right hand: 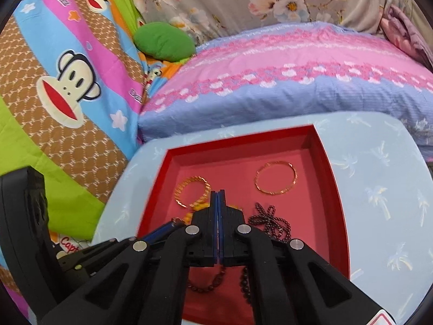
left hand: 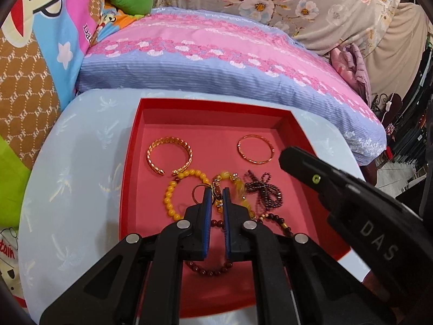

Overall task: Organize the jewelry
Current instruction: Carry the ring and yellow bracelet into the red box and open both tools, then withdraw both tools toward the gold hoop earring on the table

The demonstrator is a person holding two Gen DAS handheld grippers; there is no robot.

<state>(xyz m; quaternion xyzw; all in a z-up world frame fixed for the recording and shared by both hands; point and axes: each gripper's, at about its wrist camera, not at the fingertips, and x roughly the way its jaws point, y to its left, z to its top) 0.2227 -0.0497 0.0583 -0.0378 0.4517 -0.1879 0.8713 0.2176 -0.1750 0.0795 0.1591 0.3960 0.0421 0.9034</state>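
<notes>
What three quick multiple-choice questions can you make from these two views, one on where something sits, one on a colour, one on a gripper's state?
1. Where in the red tray does the thin gold bangle lie?
A. far right part
B. near left corner
C. outside it

2. What colour are the beads of the round-bead bracelet by the left gripper?
A. green
B. yellow
C. white

3. How do the fingers of the right gripper stand?
A. spread wide
B. clamped on a bangle
C. closed together, nothing seen between

Answers: 1 A, it lies toward the far right corner. 2 B, the beads are yellow. 3 C, the blue pads meet in the right wrist view.
</notes>
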